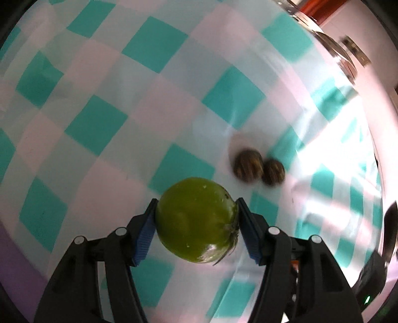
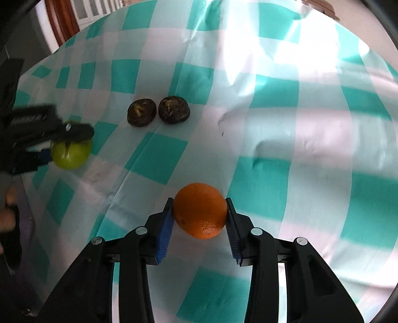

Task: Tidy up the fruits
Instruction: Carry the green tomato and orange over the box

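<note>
My left gripper [image 1: 196, 206] is shut on a green round fruit [image 1: 196, 221] and holds it above the checked tablecloth. The same fruit [image 2: 71, 155] and left gripper [image 2: 62, 141] show at the left of the right wrist view. My right gripper [image 2: 199, 202] is shut on an orange [image 2: 200, 210], held above the cloth. Two dark brown wrinkled fruits [image 2: 141, 112] [image 2: 174, 109] lie side by side on the cloth, beyond both grippers. They also show in the left wrist view [image 1: 248, 165] [image 1: 273, 172], blurred.
A teal and white checked tablecloth [image 2: 298, 149] covers the table, with creases and bright glare at the far side. Metal objects [image 1: 345, 57] stand along the table's far right edge. A wooden chair back [image 2: 64, 22] stands beyond the far left edge.
</note>
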Available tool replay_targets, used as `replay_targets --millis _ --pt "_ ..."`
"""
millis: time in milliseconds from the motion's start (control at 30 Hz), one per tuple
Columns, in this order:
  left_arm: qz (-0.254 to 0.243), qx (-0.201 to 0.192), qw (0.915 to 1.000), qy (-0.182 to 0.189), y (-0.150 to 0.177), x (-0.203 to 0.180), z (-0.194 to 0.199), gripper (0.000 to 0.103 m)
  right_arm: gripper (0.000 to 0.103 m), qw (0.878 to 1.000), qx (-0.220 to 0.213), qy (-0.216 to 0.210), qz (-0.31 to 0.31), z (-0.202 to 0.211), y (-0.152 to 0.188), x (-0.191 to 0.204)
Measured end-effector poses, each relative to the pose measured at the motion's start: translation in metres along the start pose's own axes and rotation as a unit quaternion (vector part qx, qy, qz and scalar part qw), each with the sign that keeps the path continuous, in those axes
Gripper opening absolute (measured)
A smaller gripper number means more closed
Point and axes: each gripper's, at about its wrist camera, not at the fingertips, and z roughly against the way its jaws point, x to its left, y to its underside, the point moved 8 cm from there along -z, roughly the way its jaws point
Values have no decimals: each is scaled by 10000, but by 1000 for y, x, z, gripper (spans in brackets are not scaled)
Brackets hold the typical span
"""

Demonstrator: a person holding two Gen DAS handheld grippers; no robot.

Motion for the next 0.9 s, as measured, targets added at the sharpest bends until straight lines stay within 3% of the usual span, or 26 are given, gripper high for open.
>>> replay_targets --millis 267,600,900 --pt "-498 87 9987 -53 61 -8 37 62 38 9988 15 -236 -419 45 54 6" --pt "-1327 119 9909 -183 178 -9 111 62 38 9978 -72 -471 -469 130 133 4" --pt "-1633 -387 9855 -249 236 -20 170 62 38 9965 -520 -595 -256 200 165 0"
